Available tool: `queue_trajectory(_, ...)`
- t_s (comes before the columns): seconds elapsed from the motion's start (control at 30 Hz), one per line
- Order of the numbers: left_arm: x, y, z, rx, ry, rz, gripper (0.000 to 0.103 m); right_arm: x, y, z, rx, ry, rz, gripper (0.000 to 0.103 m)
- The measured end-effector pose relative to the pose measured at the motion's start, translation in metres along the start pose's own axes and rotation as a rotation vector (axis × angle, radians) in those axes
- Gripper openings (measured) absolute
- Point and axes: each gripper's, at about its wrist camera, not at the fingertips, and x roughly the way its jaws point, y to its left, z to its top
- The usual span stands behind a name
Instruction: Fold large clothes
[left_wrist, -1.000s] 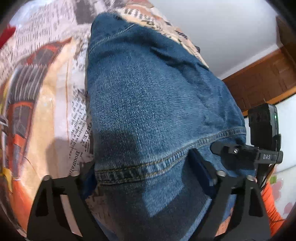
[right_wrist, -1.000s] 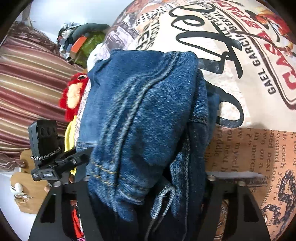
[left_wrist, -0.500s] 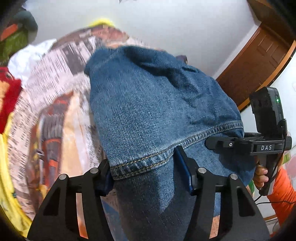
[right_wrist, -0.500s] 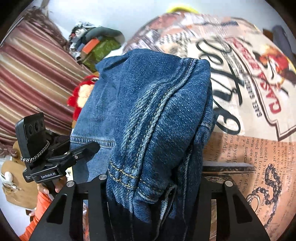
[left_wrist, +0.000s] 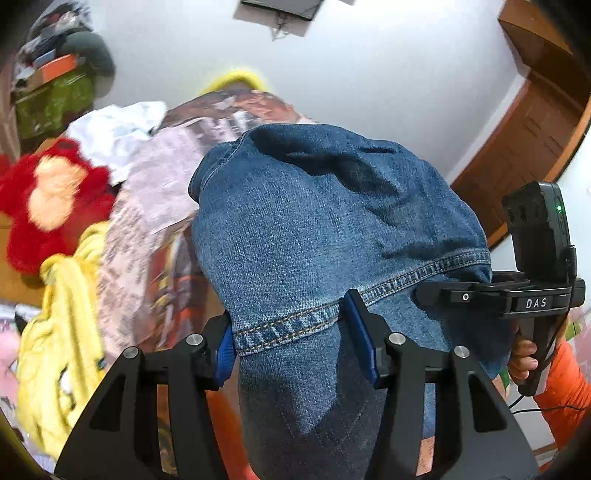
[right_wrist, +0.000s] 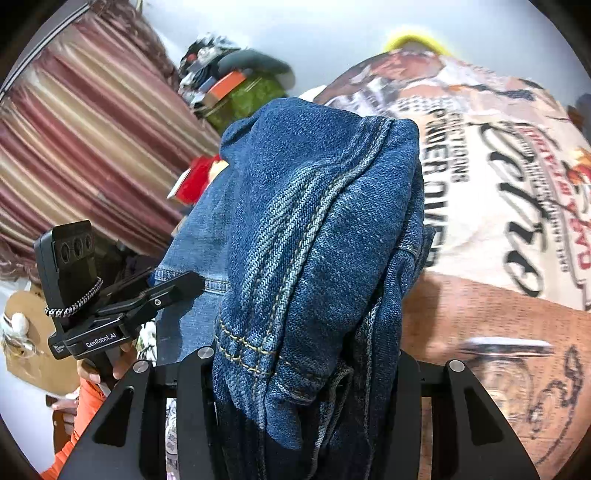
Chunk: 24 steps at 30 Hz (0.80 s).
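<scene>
My left gripper (left_wrist: 291, 341) was closed on the hem of the jeans (left_wrist: 332, 236), its blue-padded jaws pinching a stitched edge that ran from 8 o'clock up toward 3 o'clock. Above the jaws the denim rose in a rounded hump filling the centre of the left wrist view; below them it hung down between the two black arms. My right gripper (right_wrist: 306, 365) was clamped on a thick, bunched fold of the same jeans (right_wrist: 317, 229), so that the fabric filled the whole gap between the jaws and hid the pads. A double seam ran from 6 o'clock toward 1 o'clock over the top of this bundle. The printed bedspread (right_wrist: 498, 192) lay behind the jeans, from 12 to 4 o'clock in the right wrist view. A red stuffed toy (left_wrist: 51, 199) and a yellow stuffed toy (left_wrist: 62, 354) sat at 9 and 8 o'clock in the left wrist view. A striped curtain (right_wrist: 92, 140) hung at 10 o'clock.
</scene>
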Motion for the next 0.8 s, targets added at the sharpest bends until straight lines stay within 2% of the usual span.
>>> queue_trajectory(0.23,-0.006,0.06,-0.025,-0.076,0.041,0.052,0.053,0.068,0.029,0.001,-0.015,0.099,0.029,0.045)
queue_trajectory(0.43,0.029,0.101,-0.043,-0.131,0.109,0.089,0.053,0.131,0.026,-0.003,0.009,0.201,0.013,0.045)
queue_trajectory(0.53,0.048,0.112,-0.053,-0.142,0.144,0.102,0.053,0.159,0.014,-0.006,0.037,0.249,-0.016,0.045)
queue_trajectory(0.67,0.055,0.111,-0.059,-0.113,0.114,0.118,0.054,0.175,0.0,-0.006,0.054,0.256,-0.027,0.045)
queue_trajectory(0.8,0.059,0.112,-0.067,-0.111,0.117,0.132,0.064,0.178,-0.008,-0.008,0.037,0.271,-0.024,0.054)
